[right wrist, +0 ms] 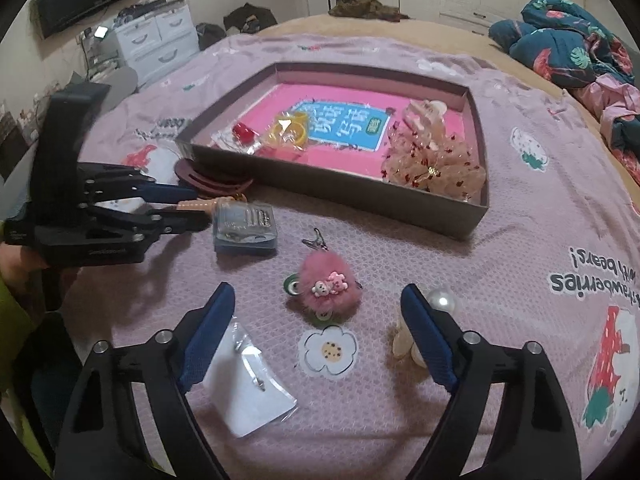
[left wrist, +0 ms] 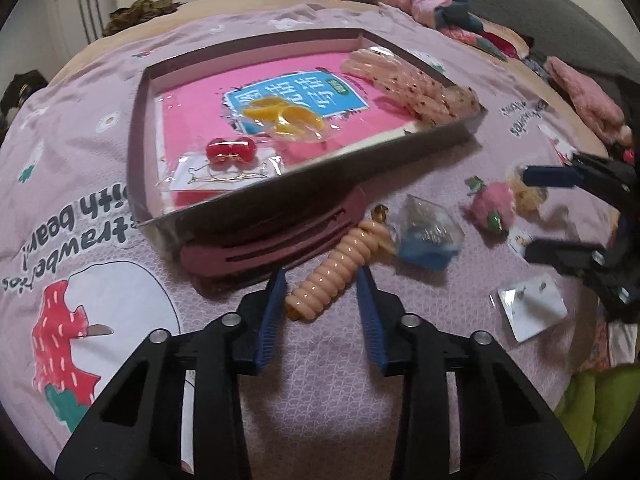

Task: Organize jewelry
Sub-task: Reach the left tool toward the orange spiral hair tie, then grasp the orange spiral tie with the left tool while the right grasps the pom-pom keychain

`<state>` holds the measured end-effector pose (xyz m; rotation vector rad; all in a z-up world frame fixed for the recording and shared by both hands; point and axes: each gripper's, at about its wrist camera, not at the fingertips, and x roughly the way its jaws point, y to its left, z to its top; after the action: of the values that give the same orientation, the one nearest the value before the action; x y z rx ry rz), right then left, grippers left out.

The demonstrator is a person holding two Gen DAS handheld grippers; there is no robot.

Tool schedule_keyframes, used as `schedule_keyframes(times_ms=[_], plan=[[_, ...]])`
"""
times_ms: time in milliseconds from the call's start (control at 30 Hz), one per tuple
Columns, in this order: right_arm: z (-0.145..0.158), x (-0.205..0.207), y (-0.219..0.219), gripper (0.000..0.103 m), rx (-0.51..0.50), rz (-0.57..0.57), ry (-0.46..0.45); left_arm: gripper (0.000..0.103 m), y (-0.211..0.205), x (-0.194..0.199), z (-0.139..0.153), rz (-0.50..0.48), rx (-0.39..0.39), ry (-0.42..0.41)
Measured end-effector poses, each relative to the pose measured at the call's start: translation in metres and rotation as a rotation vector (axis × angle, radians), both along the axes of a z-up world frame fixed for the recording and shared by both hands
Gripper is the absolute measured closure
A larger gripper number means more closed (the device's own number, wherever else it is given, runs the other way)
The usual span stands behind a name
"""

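A shallow brown box (left wrist: 344, 178) (right wrist: 400, 204) on the bed holds red cherry earrings (left wrist: 231, 151), yellow rings in a bag (left wrist: 286, 120) and a sheer bow clip (right wrist: 436, 168). My left gripper (left wrist: 322, 280) is open around a peach spiral hair clip (left wrist: 340, 268) that lies in front of the box; its pads stand beside the clip without squeezing it. My right gripper (right wrist: 318, 296) is open and empty just above a pink fluffy keychain (right wrist: 326, 286) (left wrist: 491, 206). A pearl piece (right wrist: 440, 300) lies by its right finger.
A dark pink hair clip (left wrist: 280, 236) sticks out from under the box front. A clear packet with a blue card (left wrist: 430, 236) (right wrist: 245, 226) lies beside the spiral clip. A white earring card (left wrist: 532, 308) (right wrist: 252, 384) lies close by. Crumpled clothes (right wrist: 580, 48) lie at the far right.
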<state>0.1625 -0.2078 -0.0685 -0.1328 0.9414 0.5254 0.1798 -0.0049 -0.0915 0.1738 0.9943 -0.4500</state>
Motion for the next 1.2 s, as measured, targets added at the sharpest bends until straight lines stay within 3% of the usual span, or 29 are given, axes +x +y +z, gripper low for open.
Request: schedule_keyframes(times_ms=[133,367,733,833,1200], plan=[[-0.005,0.01,0.006,0.028,-0.025,0.016,0.001,0.083,0.0,-0.003,0.0,-0.006,-0.016,0.015],[-0.022,0.027,0.022,0.058,-0.08,0.078,0.04,0.088,-0.003,-0.016,0.004,-0.048,-0.057,0.04],[-0.02,0.017,0.017,0.061,-0.044,0.075,0.02,0.084,-0.017,0.004,-0.004,-0.048,-0.068,0.059],[-0.016,0.013,0.012,0.061,-0.027,0.064,0.019,0.091,-0.022,0.005,-0.006,-0.03,-0.062,0.065],[0.004,-0.001,0.01,0.061,0.023,0.077,0.005,0.093,-0.022,-0.031,0.009,0.011,-0.114,0.027]])
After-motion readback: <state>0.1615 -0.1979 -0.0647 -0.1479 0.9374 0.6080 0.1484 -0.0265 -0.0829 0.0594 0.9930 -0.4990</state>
